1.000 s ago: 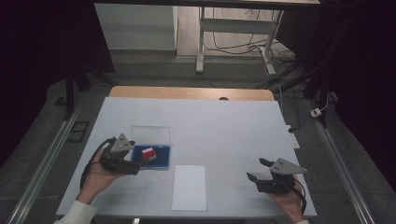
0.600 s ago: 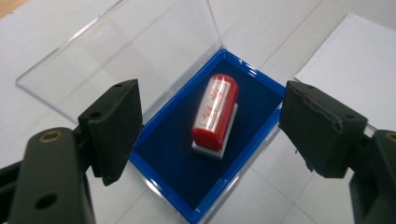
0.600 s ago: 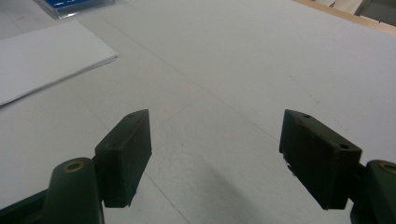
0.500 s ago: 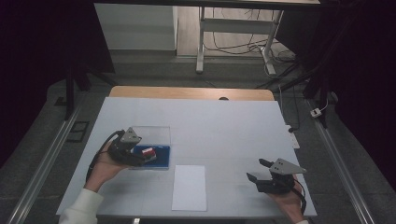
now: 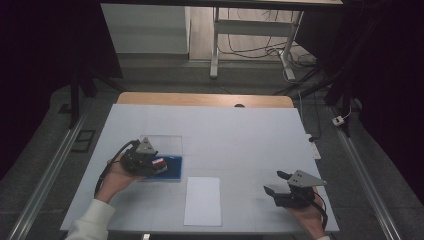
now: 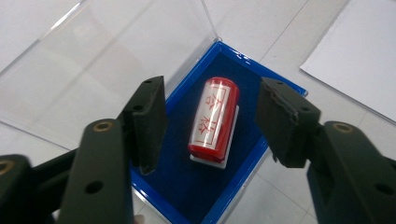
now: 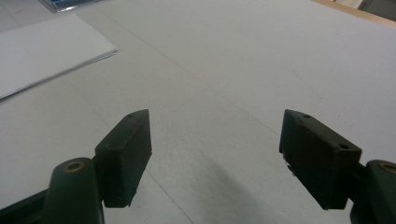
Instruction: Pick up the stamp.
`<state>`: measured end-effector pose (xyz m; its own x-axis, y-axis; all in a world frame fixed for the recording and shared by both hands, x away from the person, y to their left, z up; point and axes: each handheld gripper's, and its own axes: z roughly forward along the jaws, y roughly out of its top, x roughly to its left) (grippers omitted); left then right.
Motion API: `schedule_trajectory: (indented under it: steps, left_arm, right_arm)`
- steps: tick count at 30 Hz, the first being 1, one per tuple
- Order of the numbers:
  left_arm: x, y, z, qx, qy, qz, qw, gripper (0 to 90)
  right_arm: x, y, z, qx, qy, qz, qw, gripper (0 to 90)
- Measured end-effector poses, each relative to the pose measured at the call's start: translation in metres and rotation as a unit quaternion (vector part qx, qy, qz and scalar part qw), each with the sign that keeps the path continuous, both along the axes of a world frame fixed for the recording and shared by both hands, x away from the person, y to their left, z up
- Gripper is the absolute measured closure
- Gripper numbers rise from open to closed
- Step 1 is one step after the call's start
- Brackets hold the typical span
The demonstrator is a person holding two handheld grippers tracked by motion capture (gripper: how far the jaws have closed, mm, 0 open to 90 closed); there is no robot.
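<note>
Left jaws spread wide either side of the red stamp, not yet touching.

Straddled by the left gripper (image 6: 211,123), the red stamp (image 6: 213,120) lay on its side in the blue-lined case (image 6: 187,186), clear lid (image 6: 93,70) swung open behind. Best closed squarely across the cylinder's long sides, kept level, clear of the case rim, lest the stamp roll. Hovered parted and empty over bare table (image 7: 261,56), the right gripper (image 7: 215,158), near the white paper sheet (image 5: 202,200). Against a second before: left gripper brought forward and down over the case; right gripper unmoved.
</note>
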<state>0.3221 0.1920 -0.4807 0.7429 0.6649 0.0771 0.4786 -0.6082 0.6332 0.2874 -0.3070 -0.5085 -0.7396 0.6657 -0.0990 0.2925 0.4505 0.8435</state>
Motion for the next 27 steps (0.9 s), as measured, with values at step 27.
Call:
schedule_trajectory:
  steps: [27]
  left_arm:
    - [0.0028, -0.0042, -0.0089, 0.008, 0.007, -0.037, 0.9993, 70.5]
  right_arm:
    - [-0.0006, -0.0007, -0.0018, -0.009, 0.007, -0.001, 0.9999, 25.0]
